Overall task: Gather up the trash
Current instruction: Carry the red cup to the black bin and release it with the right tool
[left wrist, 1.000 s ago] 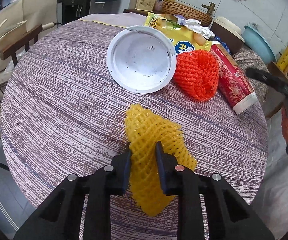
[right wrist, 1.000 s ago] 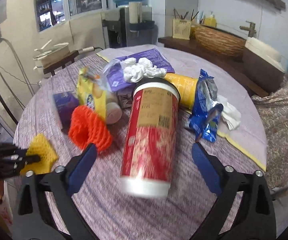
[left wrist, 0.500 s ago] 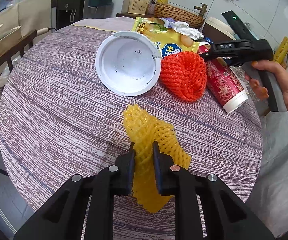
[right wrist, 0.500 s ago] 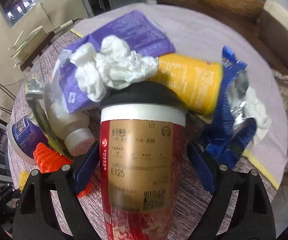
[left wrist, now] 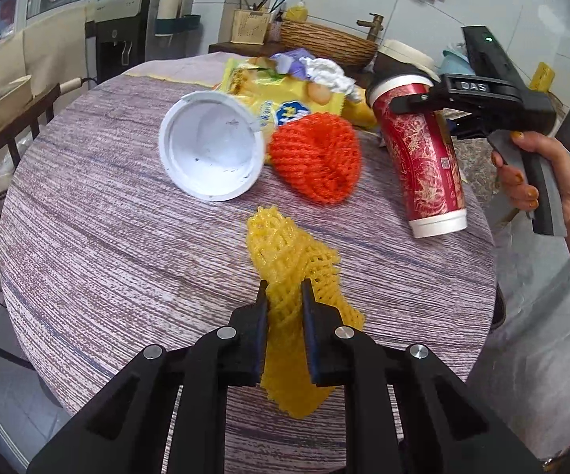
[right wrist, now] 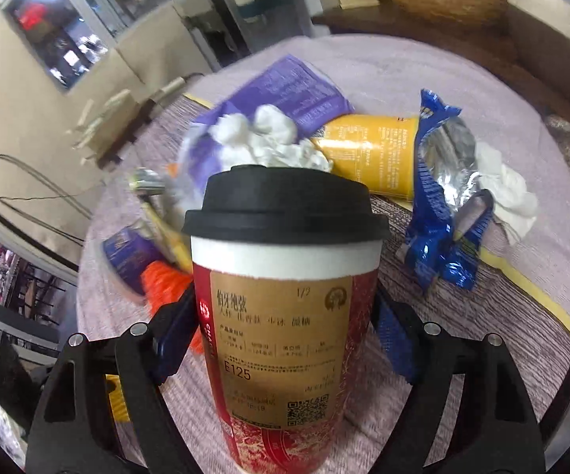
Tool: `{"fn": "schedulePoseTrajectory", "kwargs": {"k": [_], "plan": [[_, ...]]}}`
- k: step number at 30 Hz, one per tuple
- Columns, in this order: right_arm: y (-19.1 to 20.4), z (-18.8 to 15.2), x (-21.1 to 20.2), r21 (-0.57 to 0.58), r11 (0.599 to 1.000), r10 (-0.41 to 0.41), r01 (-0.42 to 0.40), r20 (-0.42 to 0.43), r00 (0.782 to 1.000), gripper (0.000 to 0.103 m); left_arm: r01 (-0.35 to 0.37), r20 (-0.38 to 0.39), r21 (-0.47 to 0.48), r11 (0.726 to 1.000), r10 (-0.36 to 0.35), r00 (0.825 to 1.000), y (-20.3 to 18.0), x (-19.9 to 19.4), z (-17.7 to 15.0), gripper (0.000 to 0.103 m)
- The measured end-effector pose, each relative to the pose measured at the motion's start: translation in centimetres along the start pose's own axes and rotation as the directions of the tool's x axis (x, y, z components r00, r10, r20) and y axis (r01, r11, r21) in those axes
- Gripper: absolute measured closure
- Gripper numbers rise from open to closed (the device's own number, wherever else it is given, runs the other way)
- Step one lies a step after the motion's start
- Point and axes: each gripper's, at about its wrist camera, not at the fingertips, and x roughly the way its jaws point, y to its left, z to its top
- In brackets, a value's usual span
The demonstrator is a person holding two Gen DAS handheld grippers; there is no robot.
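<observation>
My left gripper [left wrist: 284,290] is shut on a yellow foam fruit net [left wrist: 291,254] that lies at the near side of the round table [left wrist: 107,229]. My right gripper [right wrist: 285,316] is shut on a red paper cup with a black lid [right wrist: 281,300] and holds it lifted off the table; the cup also shows in the left wrist view [left wrist: 423,158], tilted in the air. Other trash lies behind: an orange foam net [left wrist: 316,158], a white tub on its side [left wrist: 210,150], a yellow snack bag [left wrist: 285,98], crumpled tissue [right wrist: 269,142], a blue wrapper [right wrist: 439,213].
A yellow tube [right wrist: 372,154] and a purple packet [right wrist: 289,94] lie at the far side of the table. A wicker basket [left wrist: 324,41] and a counter stand behind. A chair [left wrist: 20,126] stands at the left edge. The table's near edge is just below my left gripper.
My right gripper has closed on the red cup and lifted it from lying on the table to tilted in the air. My left gripper has squeezed tighter on the yellow net.
</observation>
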Motion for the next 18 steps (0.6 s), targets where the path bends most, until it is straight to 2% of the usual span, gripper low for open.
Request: {"fn": "schedulePoseTrajectory", "kwargs": {"k": [4,12,15,18], "plan": [[0.4,-2.7,-4.3,-0.035,0.999,0.022,-0.018,0.117,0.993,0.023,0.036,0.018,0.048,0.998,-0.037,0.999,-2.3,-0.3,0.4,0.088],[-2.7,-7.1,-11.2,0.008,1.0,0.007,-0.01,0.297,0.955,0.023,0.119,0.038,0.137,0.983,-0.125,0.991,-8.1,1.2,2.6,0.088],[-4.1,-8.1,-13.9,0.022,0.999,-0.043,0.037,0.351,0.936,0.023,0.171,0.04,0.173,0.97,-0.18,0.983,-10.9,2.1,4.0,0.088],[-6.8,-9.7,-17.3,0.093,0.985,-0.17,0.145,0.4,0.9,0.023,0.202,0.047,0.246,0.948,-0.22,0.974,-14.9,3.0,5.4,0.088]]}}
